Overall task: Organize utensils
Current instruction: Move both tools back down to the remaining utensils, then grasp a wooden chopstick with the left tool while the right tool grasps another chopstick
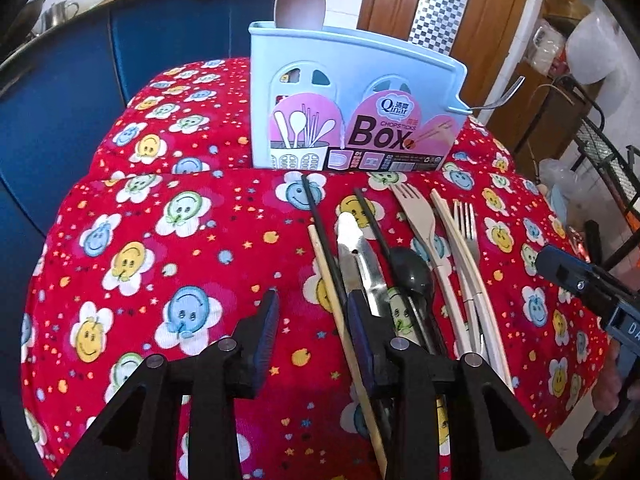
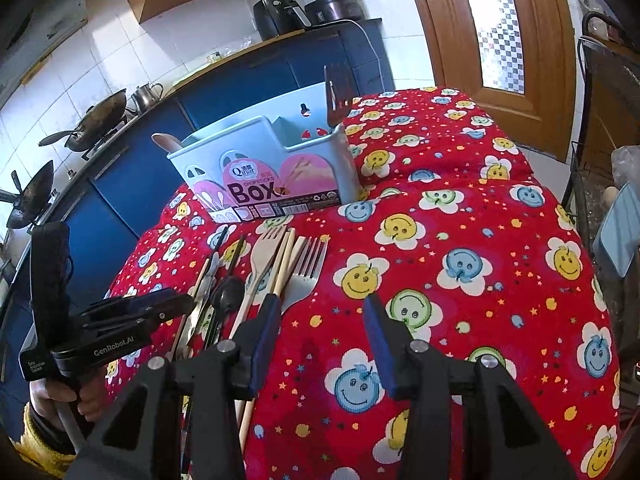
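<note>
A pale blue chopsticks box stands at the back of the red flowered cloth; a wooden spoon and a metal fork stick out of it. It also shows in the right wrist view. In front lies a row of utensils: black chopsticks, a wooden chopstick, a metal knife, a black spoon, a beige fork, a metal fork. My left gripper is open and empty, its right finger beside the wooden chopstick. My right gripper is open and empty, right of the utensils.
Blue kitchen cabinets run behind the table, with woks on a stove. A wooden door is at the back right. A wire rack stands to the right of the table. My left gripper shows in the right wrist view.
</note>
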Available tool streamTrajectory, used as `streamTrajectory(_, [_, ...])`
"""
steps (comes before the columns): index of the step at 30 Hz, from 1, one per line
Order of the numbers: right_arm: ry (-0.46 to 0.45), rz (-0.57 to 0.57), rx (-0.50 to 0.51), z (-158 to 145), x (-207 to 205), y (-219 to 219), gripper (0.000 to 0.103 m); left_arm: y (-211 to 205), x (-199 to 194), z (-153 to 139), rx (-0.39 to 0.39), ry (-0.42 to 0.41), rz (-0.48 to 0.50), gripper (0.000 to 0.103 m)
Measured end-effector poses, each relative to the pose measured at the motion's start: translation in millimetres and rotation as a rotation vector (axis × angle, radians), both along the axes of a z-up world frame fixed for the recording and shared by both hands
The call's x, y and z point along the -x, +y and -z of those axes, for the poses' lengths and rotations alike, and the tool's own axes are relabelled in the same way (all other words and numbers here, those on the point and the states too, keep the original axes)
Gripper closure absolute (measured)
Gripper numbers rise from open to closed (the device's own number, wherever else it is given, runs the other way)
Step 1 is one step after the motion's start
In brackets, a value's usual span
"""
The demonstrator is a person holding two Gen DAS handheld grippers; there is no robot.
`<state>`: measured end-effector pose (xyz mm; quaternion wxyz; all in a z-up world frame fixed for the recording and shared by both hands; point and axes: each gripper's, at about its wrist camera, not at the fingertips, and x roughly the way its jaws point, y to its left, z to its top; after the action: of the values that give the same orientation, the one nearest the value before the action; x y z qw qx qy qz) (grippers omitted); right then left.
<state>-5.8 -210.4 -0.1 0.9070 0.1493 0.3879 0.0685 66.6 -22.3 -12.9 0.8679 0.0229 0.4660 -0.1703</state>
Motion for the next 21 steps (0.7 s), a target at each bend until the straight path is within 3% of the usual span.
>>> streamTrajectory(9, [0.005,-0.003,-0.014,0.7,0.8,-0.4,0.057,2.8,6.1,1.8,-0.030,0.034,0.012,0.066])
streamTrajectory(15, [0.002,-0.004,-0.011,-1.0,1.8,0.0,0.057,-6.3,13.2,3.4,-0.107,0.016,0.049,0.066])
streamTrajectory(21, [0.006,-0.010,-0.014,-1.6,2.1,0.8,0.057,-8.6,12.4,2.8,-0.133,0.003,0.094,0.087])
